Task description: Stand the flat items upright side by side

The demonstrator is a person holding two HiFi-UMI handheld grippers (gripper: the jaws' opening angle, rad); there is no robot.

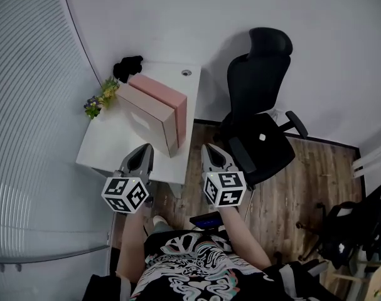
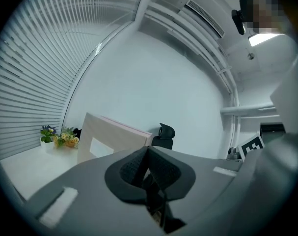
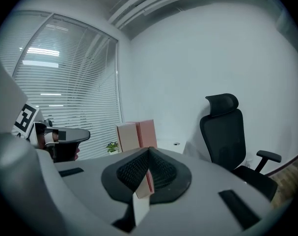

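Observation:
Two flat box-like items stand upright side by side on the white desk (image 1: 102, 143): a beige one (image 1: 146, 115) and a pink one (image 1: 167, 94) behind it. They touch along their broad faces. My left gripper (image 1: 145, 149) hovers over the desk's near edge, just short of the beige item (image 2: 114, 139), jaws shut and empty. My right gripper (image 1: 210, 148) hangs off the desk's right side above the floor, also shut with nothing between its jaws. In the right gripper view both items (image 3: 136, 134) stand past the closed tips (image 3: 149, 150).
A small bunch of flowers (image 1: 101, 99) and a black object (image 1: 127, 68) sit at the desk's far left corner. A black office chair (image 1: 259, 111) stands right of the desk on wooden flooring. Window blinds (image 1: 27, 105) run along the left.

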